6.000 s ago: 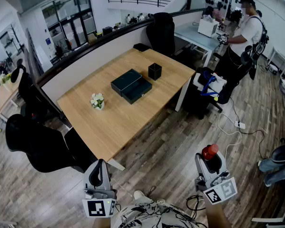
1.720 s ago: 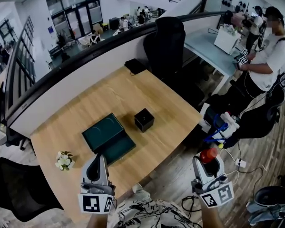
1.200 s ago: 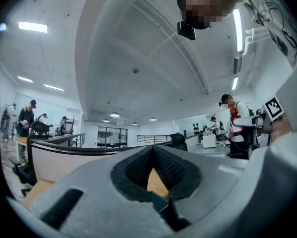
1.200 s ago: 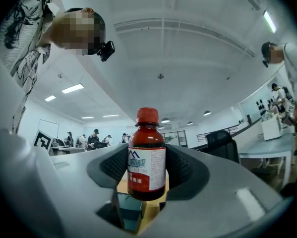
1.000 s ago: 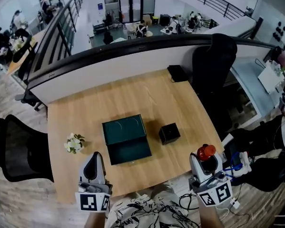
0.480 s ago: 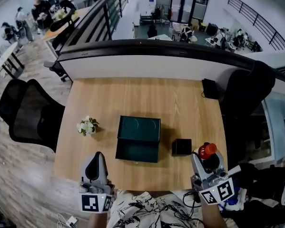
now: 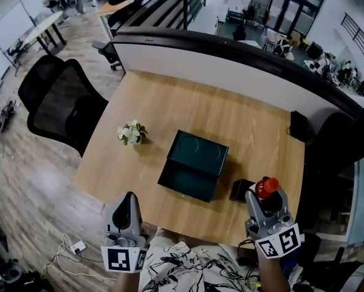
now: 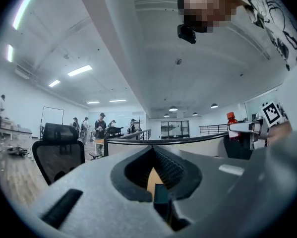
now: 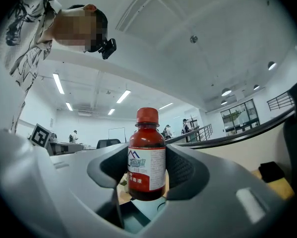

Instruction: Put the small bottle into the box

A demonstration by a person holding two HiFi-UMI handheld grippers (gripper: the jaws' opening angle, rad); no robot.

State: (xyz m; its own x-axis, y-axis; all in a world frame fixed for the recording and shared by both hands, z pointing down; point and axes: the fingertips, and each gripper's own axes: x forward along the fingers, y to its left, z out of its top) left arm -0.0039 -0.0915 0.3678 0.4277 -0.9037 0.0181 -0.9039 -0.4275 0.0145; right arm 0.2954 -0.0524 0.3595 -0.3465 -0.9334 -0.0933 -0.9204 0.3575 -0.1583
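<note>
A small bottle (image 7: pixel 266 187) with a red cap, dark red contents and a white and red label (image 9: pixel 147 155) stands upright between the jaws of my right gripper (image 7: pixel 265 202), which is shut on it (image 9: pixel 147 167). That gripper hovers over the near right edge of the wooden table (image 7: pixel 169 108). The box (image 7: pixel 194 165) is dark green, lies open in the middle of the table with its lid folded back, and sits left of the bottle and farther out. My left gripper (image 7: pixel 126 215) is shut with nothing in it (image 8: pixel 153 152), and hangs off the table's near edge.
A small black cube container (image 7: pixel 242 190) stands just left of the bottle. A little pot of white flowers (image 7: pixel 132 132) is on the table's left side, a flat black item (image 7: pixel 298 126) at its far right. Black office chairs (image 7: pixel 60 105) flank the table; a partition (image 7: pixel 230 56) runs behind it.
The view has swung round, so the table now lies straight ahead and close under both grippers. The right gripper still holds the bottle; the left stays shut.
</note>
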